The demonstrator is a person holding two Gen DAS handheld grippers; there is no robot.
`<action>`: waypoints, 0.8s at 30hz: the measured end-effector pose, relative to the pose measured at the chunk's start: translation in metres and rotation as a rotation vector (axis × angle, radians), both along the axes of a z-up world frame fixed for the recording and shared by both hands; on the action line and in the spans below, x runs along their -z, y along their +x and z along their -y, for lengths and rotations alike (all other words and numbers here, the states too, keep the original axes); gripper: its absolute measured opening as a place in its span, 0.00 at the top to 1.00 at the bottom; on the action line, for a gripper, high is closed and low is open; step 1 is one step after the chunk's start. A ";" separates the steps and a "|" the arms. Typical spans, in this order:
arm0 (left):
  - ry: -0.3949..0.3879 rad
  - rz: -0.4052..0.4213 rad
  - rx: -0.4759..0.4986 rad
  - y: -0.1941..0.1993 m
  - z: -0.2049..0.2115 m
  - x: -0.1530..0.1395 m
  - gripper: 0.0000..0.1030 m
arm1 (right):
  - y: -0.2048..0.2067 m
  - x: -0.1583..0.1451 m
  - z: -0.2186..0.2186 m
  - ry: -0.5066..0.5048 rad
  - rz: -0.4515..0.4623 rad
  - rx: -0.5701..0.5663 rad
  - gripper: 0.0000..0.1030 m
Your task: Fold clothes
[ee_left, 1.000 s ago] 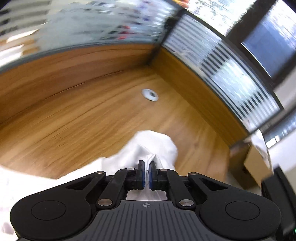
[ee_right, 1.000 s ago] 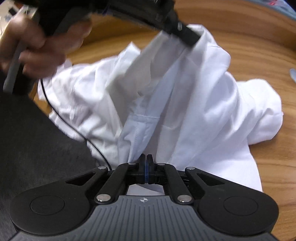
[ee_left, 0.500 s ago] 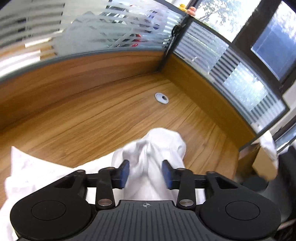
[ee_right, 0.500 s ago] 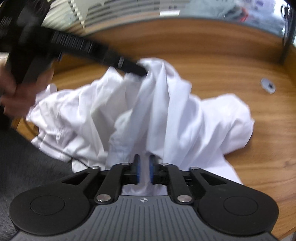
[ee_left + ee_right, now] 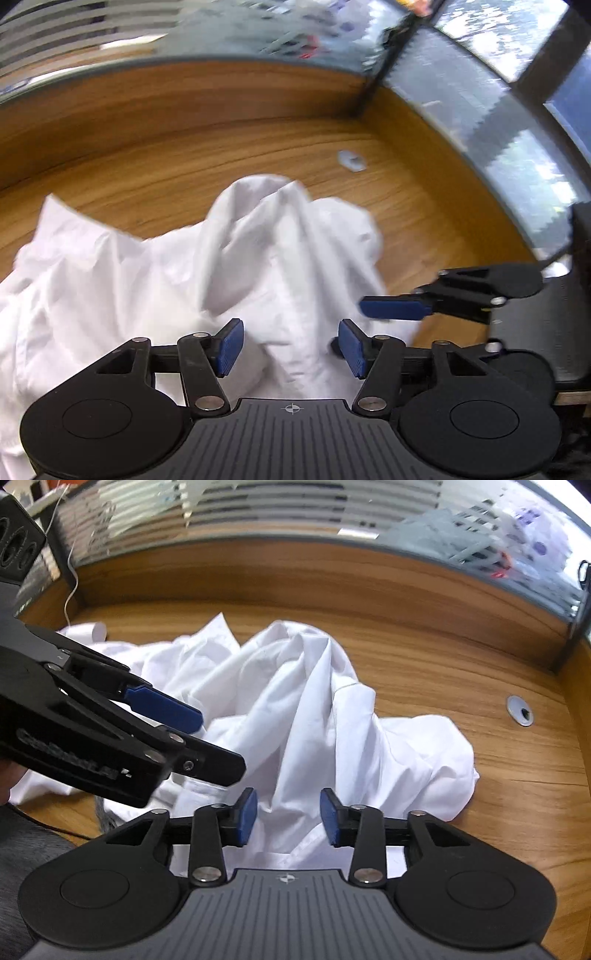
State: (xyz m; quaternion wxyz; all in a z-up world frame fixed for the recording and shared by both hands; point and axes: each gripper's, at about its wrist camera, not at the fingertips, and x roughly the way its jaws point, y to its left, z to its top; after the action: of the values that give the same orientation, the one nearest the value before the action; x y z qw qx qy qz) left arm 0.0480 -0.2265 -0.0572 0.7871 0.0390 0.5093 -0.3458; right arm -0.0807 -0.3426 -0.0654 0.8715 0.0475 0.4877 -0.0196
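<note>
A crumpled white shirt lies heaped in the middle of the wood-grain counter — a round grey cable grommet sits at three o'clock of it. Striped frosted glass partitions wall the counter's far edges. The left gripper and right gripper hover over the cloth, jaws opening, pads clear of the fabric — neither holds anything.

A white shirt of thin, smooth, creased woven cloth is seen on a table of wood-grain finish with a slight sheen. Matt black plastic and ribbed blue pads are shown on the left gripper. A glossy metal-looking grommet is set far right.
</note>
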 end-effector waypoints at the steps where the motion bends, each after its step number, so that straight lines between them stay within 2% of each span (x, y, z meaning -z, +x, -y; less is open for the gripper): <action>1: 0.018 0.002 -0.025 0.000 0.001 0.003 0.46 | 0.001 0.004 0.003 0.004 -0.007 -0.003 0.74; 2: 0.026 0.004 -0.047 0.000 0.001 0.005 0.52 | 0.002 0.005 0.006 0.012 -0.012 -0.007 0.83; 3: 0.032 0.007 -0.069 0.001 0.000 0.007 0.57 | 0.002 0.006 0.009 0.014 -0.013 -0.008 0.85; 5: 0.063 0.030 -0.115 0.002 -0.001 0.009 0.82 | 0.000 0.007 0.014 0.006 -0.007 -0.007 0.95; 7: 0.124 0.080 -0.165 0.002 -0.002 0.009 0.90 | -0.002 0.005 0.023 -0.017 0.002 0.008 0.97; 9: 0.120 0.064 -0.208 0.008 -0.011 0.012 0.90 | -0.006 0.003 0.036 -0.043 0.010 0.048 0.98; 12: 0.091 0.020 -0.197 0.012 -0.011 0.013 0.90 | -0.007 0.006 0.057 0.016 0.006 0.073 0.98; 15: 0.066 0.019 -0.164 0.008 -0.007 0.009 0.89 | -0.006 0.003 0.059 -0.015 -0.004 0.014 0.96; 18: 0.055 0.023 -0.164 0.005 -0.006 0.007 0.89 | -0.008 -0.012 0.060 -0.018 0.019 -0.027 0.91; 24: 0.032 0.011 -0.163 0.001 -0.006 0.008 0.89 | -0.006 -0.047 0.049 0.077 0.084 -0.141 0.91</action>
State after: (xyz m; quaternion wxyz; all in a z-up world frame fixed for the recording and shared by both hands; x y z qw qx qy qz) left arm 0.0493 -0.2208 -0.0652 0.8146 0.0120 0.5121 -0.2721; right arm -0.0865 -0.3919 -0.0180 0.8880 0.0473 0.4532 0.0625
